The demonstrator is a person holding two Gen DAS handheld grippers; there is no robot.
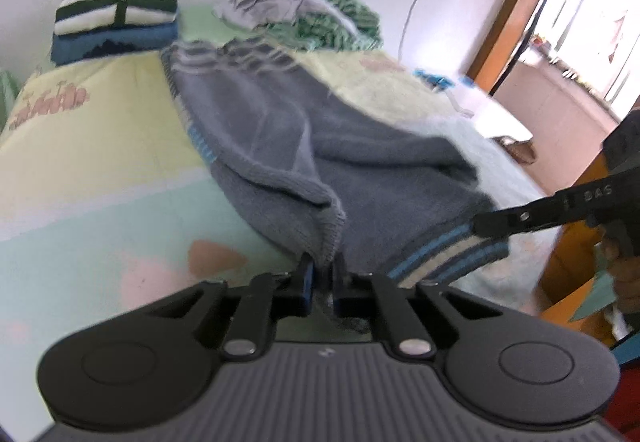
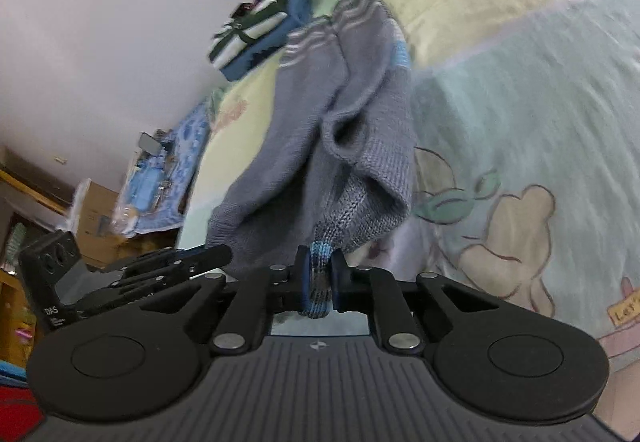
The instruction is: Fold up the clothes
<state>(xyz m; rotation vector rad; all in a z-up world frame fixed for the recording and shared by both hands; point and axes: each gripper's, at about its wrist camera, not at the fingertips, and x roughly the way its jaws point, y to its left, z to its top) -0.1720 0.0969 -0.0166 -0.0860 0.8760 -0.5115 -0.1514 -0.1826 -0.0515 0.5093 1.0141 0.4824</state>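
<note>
**Both claws clamped on the sweater's near edge**

Left gripper (image 1: 323,274) pinched a grey edge of the grey knitted sweater with blue-and-cream striped hem (image 1: 280,129); right gripper (image 2: 320,282) gripped its striped band; the garment lay lengthwise on the pastel cartoon-print bedsheet (image 1: 100,145), near end raised; a fold was apparently beginning; next, both corners should travel together toward the far end.

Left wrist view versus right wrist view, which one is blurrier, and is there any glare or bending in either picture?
Left wrist view: the grey sweater and bedspread are smeared soft, and the doorway is blown out with glare. Right wrist view: the knit by the right gripper is sharper, the folded stack blurred. Both bend strongly at the edges, fisheye style.
</note>
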